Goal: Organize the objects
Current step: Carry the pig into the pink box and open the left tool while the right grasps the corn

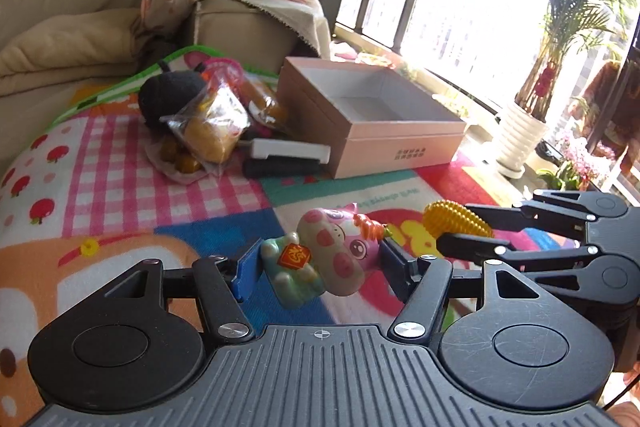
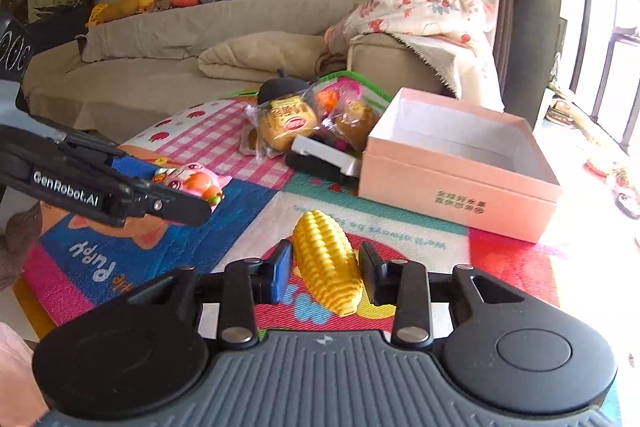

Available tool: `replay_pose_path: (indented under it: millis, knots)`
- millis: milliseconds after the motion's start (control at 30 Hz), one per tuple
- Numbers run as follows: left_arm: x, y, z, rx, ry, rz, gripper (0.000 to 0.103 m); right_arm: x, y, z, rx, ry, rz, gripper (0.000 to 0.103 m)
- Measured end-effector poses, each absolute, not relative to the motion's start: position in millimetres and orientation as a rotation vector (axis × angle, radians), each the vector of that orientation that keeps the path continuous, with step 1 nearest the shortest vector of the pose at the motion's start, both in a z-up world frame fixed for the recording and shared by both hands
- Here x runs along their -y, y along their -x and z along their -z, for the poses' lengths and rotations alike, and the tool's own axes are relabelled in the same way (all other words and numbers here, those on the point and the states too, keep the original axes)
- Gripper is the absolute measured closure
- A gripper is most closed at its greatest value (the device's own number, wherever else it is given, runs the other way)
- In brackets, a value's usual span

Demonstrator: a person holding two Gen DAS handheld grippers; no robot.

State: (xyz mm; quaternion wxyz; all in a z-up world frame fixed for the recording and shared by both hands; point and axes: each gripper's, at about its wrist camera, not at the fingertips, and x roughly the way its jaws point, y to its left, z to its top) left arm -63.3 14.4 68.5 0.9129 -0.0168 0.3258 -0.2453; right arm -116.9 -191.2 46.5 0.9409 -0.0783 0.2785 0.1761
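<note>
Pink box [image 1: 372, 123] lies open at 12 o'clock, mat [image 1: 120, 163] bare before it. Left gripper [image 1: 316, 263] clamps the pig [image 1: 328, 251]; right gripper [image 2: 324, 267] clamps the corn [image 2: 326, 259].

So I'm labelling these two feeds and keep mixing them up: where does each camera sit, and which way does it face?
Left wrist: rides on the left gripper, looking along its fingers over the pig toy it holds, toward the pink box and window; the right gripper shows at the right edge.
Right wrist: rides on the right gripper, looking over the toy corn it holds, toward the box and sofa; the left gripper enters from the left.
Shared: box, play mat, snack packets, both toys.
</note>
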Motion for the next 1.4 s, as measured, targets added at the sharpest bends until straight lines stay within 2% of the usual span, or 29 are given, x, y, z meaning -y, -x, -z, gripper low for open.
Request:
replay_pose_path:
  millis: [133,267,367,533,733,833,933,1033,1200,1300,1400]
  knots:
    - [36,21,-112,-0.513,-0.02,0.578,0.035,217,119,-57,-0.524,0.134,-0.277,0.067]
    - [79,-37,-125,-0.468,0.014,0.567,0.033,240,112,-58,-0.524,0.08,-0.211,0.067]
    - [96,-74,-109,-0.482,0.113,0.534,0.031,252,109,-55,-0.531,0.053,-0.188,0.067]
    - [121,-111,-53,-0.649,-0.015,0.495,0.03,259,95,-49,-0.561,0.041,-0.169,0.067]
    - [111,-91,-50,-0.566,-0.065,0.528,0.029,260,79,-49,-0.575,0.037,-0.161,0.067]
    - [125,-80,-47,-0.534,-0.271,0.543,0.028,259,67,-48,-0.581,0.028,-0.155,0.067]
    - [133,-77,-43,-0.491,-0.349,0.533,0.026,257,59,-48,-0.58,0.013,-0.152,0.067]
    - [128,-78,-47,-0.466,-0.29,0.533,0.026,255,57,-50,-0.574,0.009,-0.155,0.067]
    - [111,-71,-64,-0.31,-0.14,0.545,0.026,257,54,-47,-0.594,0.024,-0.138,0.067]
    - [117,-77,-66,-0.367,-0.184,0.592,0.026,259,50,-44,-0.616,0.009,-0.129,0.067]
    - [117,-70,-60,-0.299,-0.232,0.567,0.025,259,51,-44,-0.617,-0.001,-0.129,0.067]
